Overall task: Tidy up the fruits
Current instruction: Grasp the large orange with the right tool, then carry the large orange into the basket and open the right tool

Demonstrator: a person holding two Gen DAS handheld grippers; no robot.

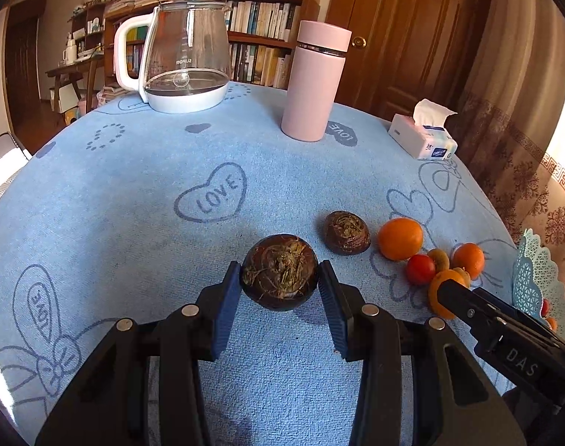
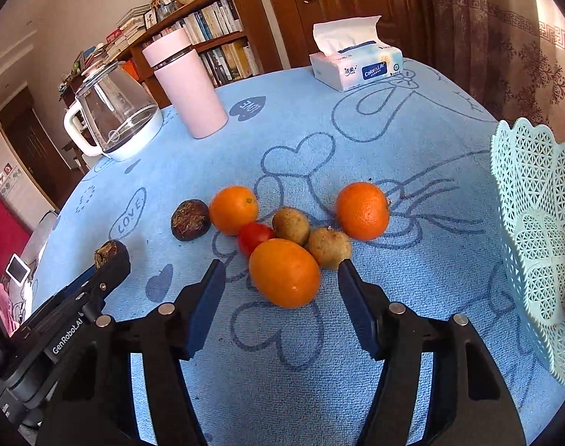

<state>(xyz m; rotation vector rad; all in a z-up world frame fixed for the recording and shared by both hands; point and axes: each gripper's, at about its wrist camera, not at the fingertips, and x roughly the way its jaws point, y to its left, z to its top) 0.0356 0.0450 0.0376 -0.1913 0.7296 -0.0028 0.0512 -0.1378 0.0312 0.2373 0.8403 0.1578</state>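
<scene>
Surface: blue terry tablecloth [image 1: 133, 171], printed with "LOVE" hearts and bows.
Room: bookshelf [image 1: 260, 26] packed with books behind; brown wooden door [image 1: 397, 18]; patterned curtain [image 2: 505, 29] at right.
Back of table: glass kettle [image 1: 185, 52] with white handle and base; pink cylindrical flask [image 1: 314, 81], upright; tissue pack [image 2: 356, 67] with a sheet sticking up.
Left gripper [image 1: 280, 290]: blue ribbed pads clamped on the held water chestnut [image 1: 280, 271], lifted just above the cloth.
Held water chestnut: dark, round, flattened; fibrous tufted face turned toward the camera, long axis across the fingers.
Second water chestnut [image 1: 347, 232]: on the cloth, near the held one, same rough tuft facing up.
Right gripper [image 2: 282, 282]: fingers wide apart, either side of the near orange [image 2: 284, 273], not touching it.
Fruit cluster: two more smooth oranges [image 2: 234, 210], a glossy red tomato [image 2: 254, 237], two fuzzy brown kiwis [image 2: 291, 225], bunched together.
Basket [image 2: 535, 223]: pale green plastic lattice, scalloped rim, at right edge; some red and orange fruit inside.
</scene>
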